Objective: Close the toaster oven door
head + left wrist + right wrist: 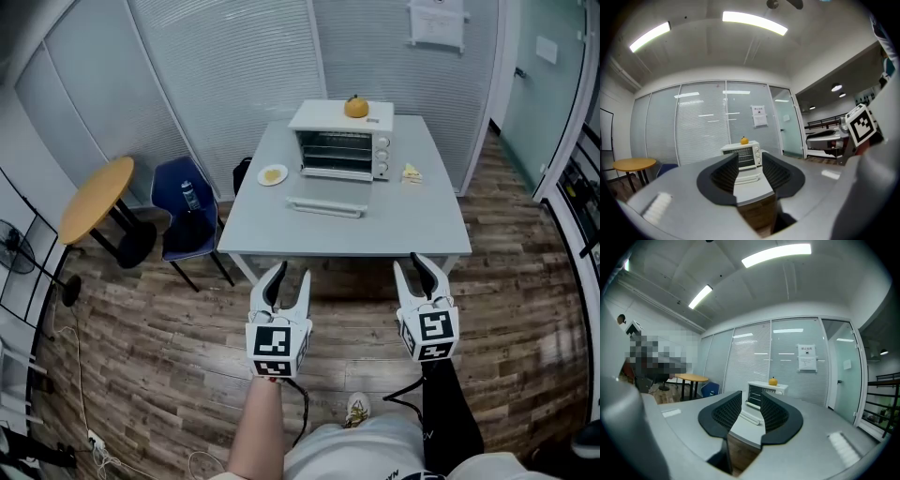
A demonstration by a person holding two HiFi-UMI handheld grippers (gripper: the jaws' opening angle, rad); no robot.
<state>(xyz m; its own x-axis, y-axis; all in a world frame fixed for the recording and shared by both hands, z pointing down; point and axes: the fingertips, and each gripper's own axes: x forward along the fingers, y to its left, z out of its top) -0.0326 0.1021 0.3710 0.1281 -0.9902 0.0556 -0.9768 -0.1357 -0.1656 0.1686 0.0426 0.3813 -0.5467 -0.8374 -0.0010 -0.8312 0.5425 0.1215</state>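
A white toaster oven stands at the far side of a grey table, with its door folded down flat in front of it. An orange sits on its top. My left gripper and right gripper hover side by side just short of the table's near edge, both open and empty. Between the jaws, the left gripper view shows the oven and the right gripper view shows the oven too, still far off.
A small plate lies left of the oven and a yellow bit lies right of it. A blue chair holding a bottle and a round wooden side table stand left of the table. Glass walls close the back.
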